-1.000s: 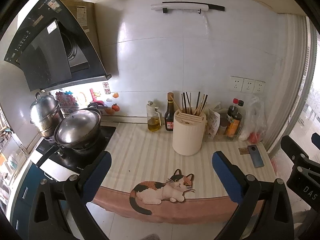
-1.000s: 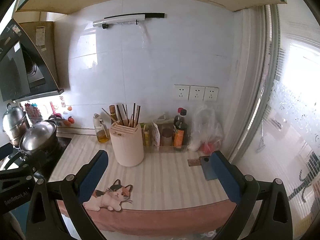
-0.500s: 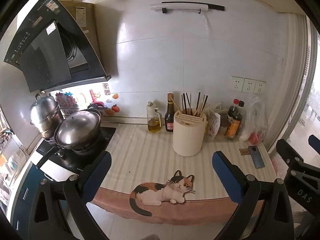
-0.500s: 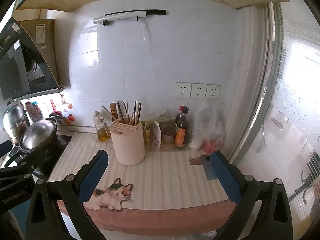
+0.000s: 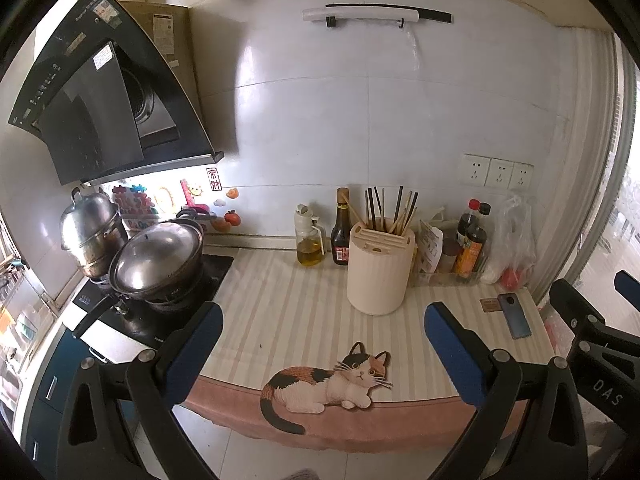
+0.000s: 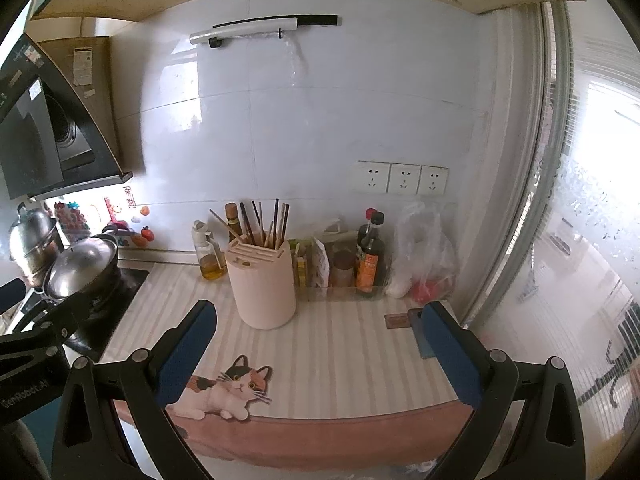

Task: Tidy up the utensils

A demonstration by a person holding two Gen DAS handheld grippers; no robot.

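A cream ribbed utensil holder (image 5: 378, 270) stands on the striped counter, also in the right wrist view (image 6: 262, 282). Several dark and wooden chopsticks (image 5: 390, 210) stick up from its top, also seen in the right wrist view (image 6: 262, 224). My left gripper (image 5: 324, 344) is open and empty, held in front of the counter's edge, well short of the holder. My right gripper (image 6: 320, 344) is open and empty, also short of the counter edge. The right gripper's body shows at the right of the left wrist view (image 5: 592, 340).
Oil bottle (image 5: 309, 236) and dark sauce bottle (image 5: 341, 228) stand left of the holder. Condiment bottles (image 5: 472, 248) and a plastic bag (image 5: 514, 240) are at its right. A phone (image 5: 515, 316) lies on the counter. Pots (image 5: 158, 256) sit on the stove. A cat mat (image 5: 332, 384) hangs over the edge.
Both grippers have drifted slightly; the right wrist view has shifted a little, with the holder now nearer its centre. Both jaws stay open. Nothing on the counter moved.
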